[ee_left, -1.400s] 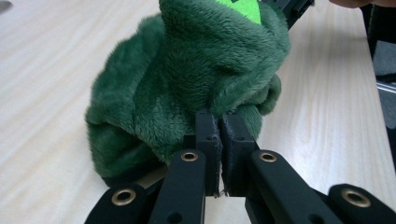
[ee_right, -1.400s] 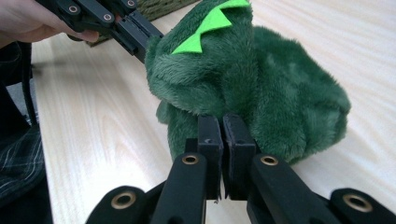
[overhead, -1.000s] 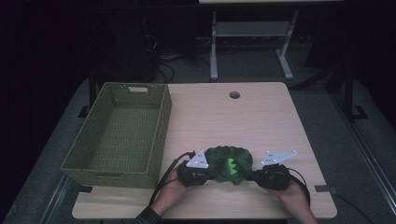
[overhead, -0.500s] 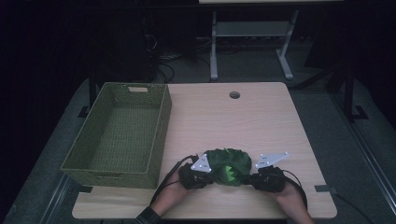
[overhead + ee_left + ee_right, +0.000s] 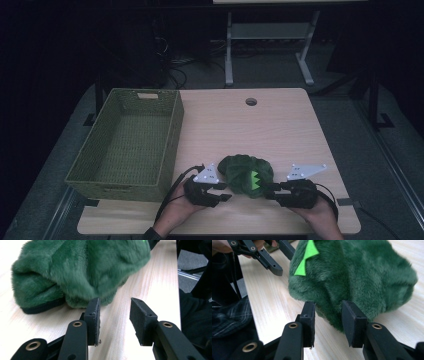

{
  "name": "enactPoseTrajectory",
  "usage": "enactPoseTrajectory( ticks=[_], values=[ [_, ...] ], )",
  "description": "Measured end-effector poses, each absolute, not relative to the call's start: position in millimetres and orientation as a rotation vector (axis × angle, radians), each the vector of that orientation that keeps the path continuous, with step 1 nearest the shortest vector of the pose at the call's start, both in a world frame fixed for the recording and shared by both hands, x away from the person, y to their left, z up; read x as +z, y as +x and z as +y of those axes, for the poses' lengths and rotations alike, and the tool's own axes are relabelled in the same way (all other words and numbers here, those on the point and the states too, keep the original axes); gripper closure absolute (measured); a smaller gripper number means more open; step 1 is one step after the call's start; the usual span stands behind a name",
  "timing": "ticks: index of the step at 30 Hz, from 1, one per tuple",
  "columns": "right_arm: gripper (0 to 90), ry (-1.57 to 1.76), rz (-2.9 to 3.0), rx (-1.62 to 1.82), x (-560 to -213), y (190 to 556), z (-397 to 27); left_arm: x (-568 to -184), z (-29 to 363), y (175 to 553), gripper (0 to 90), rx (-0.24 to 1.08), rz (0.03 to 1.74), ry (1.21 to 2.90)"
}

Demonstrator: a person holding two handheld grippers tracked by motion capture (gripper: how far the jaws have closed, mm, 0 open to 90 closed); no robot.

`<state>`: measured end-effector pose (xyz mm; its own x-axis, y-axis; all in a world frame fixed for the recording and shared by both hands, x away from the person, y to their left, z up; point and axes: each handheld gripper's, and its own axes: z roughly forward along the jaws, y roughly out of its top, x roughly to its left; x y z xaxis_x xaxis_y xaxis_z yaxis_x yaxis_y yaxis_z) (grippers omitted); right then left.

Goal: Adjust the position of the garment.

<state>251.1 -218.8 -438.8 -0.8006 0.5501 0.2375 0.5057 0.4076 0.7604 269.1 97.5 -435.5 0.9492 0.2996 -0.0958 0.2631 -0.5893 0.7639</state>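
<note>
So the fuzzy dark green plush toy with the bright green felt spikes sits on the light wooden table, near the front edge and just right of the woven olive-green basket, which has nothing in it. Both sets of jaws have just been opening: the left gripper stands parted beside the fur with bare table between its pads, the right gripper parted right at the plush's edge, not pinching. Looks like the toy just got let go; if it belongs in the basket, that's not done yet
</note>
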Motion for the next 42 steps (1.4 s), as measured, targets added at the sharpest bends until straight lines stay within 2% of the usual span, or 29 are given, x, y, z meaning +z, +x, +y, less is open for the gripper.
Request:
enactPoseTrajectory(
  ticks=[11,13,18,21,30,42],
  values=[
    [58.0,0.882,2.569,1.436,-414.3,242.1,-222.0,-401.8,94.1,276.4,72.9,0.123,0.375,2.166],
    [62.3,0.892,2.558,1.437,-413.0,243.5,-223.8,-398.2,93.1,280.8,75.8,0.134,0.376,2.16],
    [80.1,0.928,2.543,1.394,-417.0,259.7,-222.0,-402.2,84.5,292.9,83.6,0.11,0.4,2.152],
    [85.2,0.952,2.584,1.328,-427.3,269.7,-215.2,-412.3,76.0,295.6,85.5,0.081,0.411,2.172],
    [89.7,0.956,2.691,1.168,-457.4,279.5,-194.5,-446.3,72.6,300.5,89.7,0.12,0.476,2.327],
    [89.6,0.938,2.716,1.133,-466.0,280.8,-181.3,-460.9,66.8,315.6,89.9,0.168,0.521,2.404]
  ],
)
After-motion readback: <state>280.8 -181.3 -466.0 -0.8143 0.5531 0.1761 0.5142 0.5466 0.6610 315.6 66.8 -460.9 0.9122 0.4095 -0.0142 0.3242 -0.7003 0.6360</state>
